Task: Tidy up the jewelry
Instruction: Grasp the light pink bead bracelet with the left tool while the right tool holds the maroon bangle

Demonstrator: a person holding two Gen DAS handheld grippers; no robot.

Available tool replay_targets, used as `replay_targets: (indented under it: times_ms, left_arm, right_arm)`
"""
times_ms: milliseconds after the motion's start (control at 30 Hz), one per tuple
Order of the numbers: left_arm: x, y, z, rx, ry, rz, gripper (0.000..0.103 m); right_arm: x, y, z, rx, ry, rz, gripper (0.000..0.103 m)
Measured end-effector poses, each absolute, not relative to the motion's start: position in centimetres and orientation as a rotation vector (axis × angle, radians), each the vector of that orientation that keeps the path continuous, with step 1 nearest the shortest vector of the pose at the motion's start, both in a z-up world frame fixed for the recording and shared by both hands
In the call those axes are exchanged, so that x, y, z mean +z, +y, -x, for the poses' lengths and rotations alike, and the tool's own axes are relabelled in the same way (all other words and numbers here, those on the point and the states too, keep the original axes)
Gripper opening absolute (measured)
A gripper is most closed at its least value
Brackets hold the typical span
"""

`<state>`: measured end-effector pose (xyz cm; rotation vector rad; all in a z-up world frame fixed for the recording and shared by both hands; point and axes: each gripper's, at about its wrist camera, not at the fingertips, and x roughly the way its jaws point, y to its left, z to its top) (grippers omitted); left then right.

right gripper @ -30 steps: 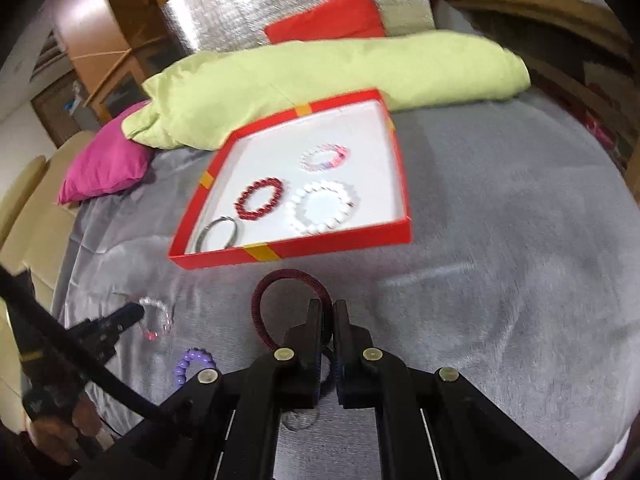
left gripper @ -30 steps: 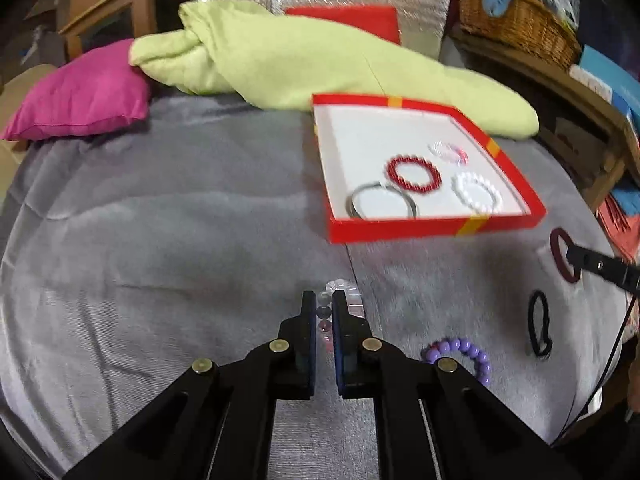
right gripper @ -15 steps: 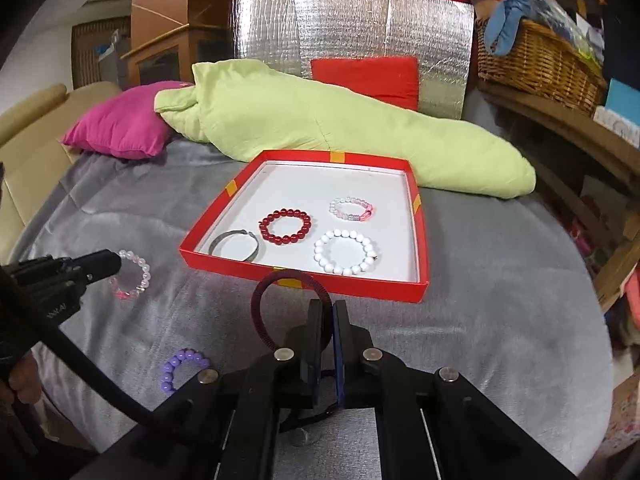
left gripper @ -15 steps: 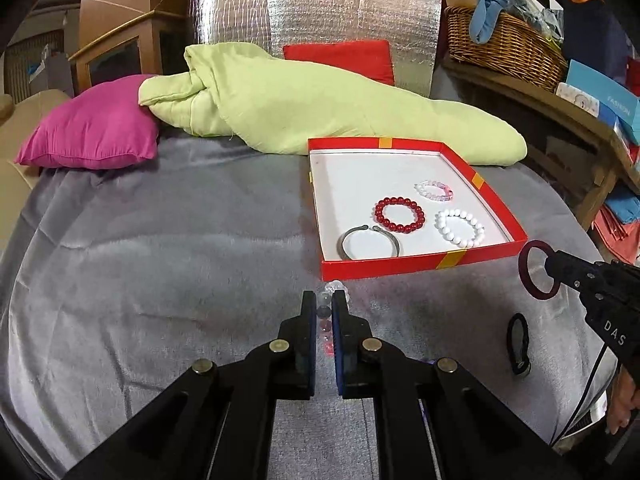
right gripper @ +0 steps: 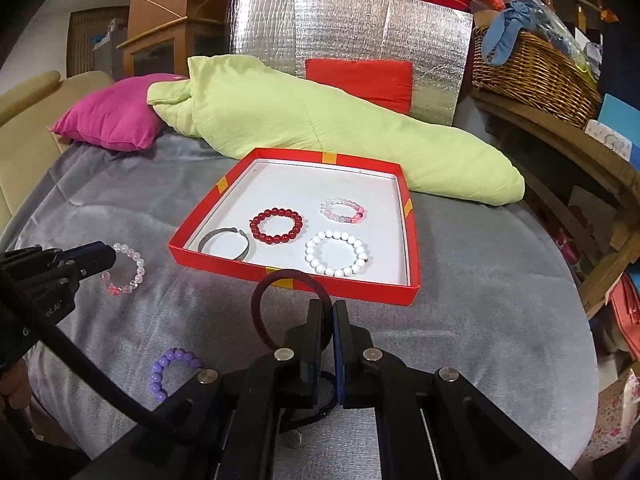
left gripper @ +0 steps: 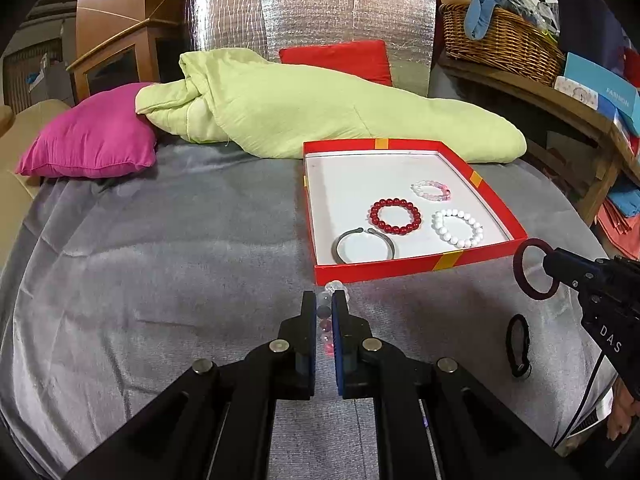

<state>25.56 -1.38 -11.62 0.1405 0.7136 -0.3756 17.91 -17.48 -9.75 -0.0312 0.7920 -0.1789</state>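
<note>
Bracelets are handling light: the left claw is gripping a slippery clear bead bracelet by its rim; the right claw is pinching a soft maroon ring.

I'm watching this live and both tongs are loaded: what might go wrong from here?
1. The left tongs pinch only one side of the clear pink bead bracelet, so it may slip out.
2. The dark red ring in the right tongs hangs just before the red tray wall and may catch it.
</note>
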Motion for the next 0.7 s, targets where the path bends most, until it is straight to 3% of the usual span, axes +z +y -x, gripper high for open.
replay_targets:
  times_ms: [700]
  left_arm:
    - [-11.06,-2.18,-25.39,-0.375,0.699,-0.139,0.008]
  right_arm:
    - [-9.96,-17.59,-18.15,-0.198,0.797,0.035,0.006]
